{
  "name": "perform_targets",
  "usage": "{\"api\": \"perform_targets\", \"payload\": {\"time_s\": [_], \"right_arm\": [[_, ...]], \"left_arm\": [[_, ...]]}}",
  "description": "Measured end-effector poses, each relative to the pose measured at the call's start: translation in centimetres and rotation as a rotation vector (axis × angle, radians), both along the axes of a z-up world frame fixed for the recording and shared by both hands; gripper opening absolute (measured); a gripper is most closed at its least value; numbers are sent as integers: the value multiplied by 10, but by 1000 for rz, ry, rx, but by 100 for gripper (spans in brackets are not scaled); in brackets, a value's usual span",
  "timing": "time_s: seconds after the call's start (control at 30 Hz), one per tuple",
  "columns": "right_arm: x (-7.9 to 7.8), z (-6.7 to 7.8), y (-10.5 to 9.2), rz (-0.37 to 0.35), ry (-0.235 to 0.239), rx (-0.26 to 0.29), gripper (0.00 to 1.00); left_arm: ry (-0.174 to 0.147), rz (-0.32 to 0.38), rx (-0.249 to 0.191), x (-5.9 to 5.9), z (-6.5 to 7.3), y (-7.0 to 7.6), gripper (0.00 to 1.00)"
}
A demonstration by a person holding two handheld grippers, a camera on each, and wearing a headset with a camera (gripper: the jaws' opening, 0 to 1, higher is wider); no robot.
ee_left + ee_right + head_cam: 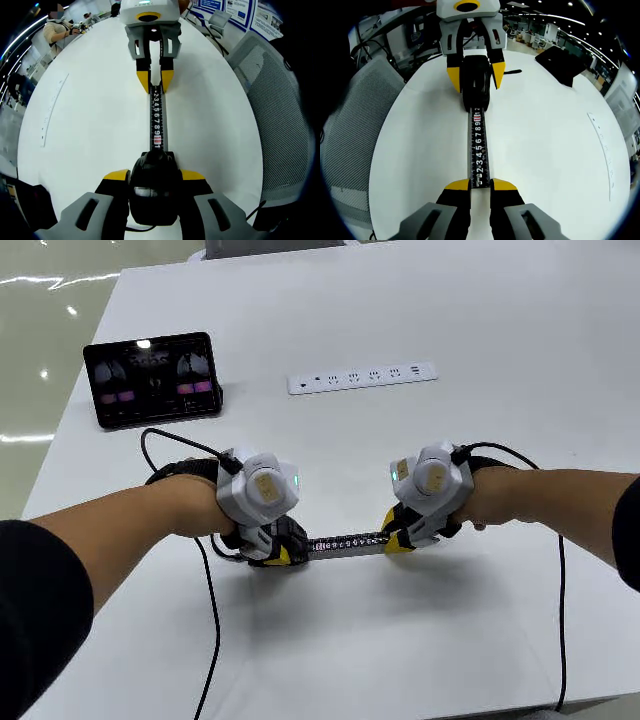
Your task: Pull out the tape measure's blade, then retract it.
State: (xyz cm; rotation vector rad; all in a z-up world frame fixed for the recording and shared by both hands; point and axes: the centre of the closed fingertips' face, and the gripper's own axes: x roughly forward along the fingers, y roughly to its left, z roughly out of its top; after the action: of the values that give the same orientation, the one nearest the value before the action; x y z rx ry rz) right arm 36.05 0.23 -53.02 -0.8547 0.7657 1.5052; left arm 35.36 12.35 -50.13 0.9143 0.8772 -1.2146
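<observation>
Gripping the tape measure (155, 195) in the closed left gripper (272, 552), nearer us than the power strip (362, 378), we should draw the right gripper (480, 186), pinched on the tip of the blade (479, 145), straight outward parallel to that strip so it runs flat.

White table (480, 330) carrying a lit dark tablet (152, 378) near its left edge, a white power strip (362, 377) mid-table, and black cables (216, 630) trailing over the near side.
</observation>
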Motion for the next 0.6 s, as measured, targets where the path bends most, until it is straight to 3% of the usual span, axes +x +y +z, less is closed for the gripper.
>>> {"api": "perform_targets", "payload": {"time_s": [0.6], "right_arm": [[2,0,-15,-10,2,-10,10]], "left_arm": [[-1,0,-4,-1,0,0,32]]}}
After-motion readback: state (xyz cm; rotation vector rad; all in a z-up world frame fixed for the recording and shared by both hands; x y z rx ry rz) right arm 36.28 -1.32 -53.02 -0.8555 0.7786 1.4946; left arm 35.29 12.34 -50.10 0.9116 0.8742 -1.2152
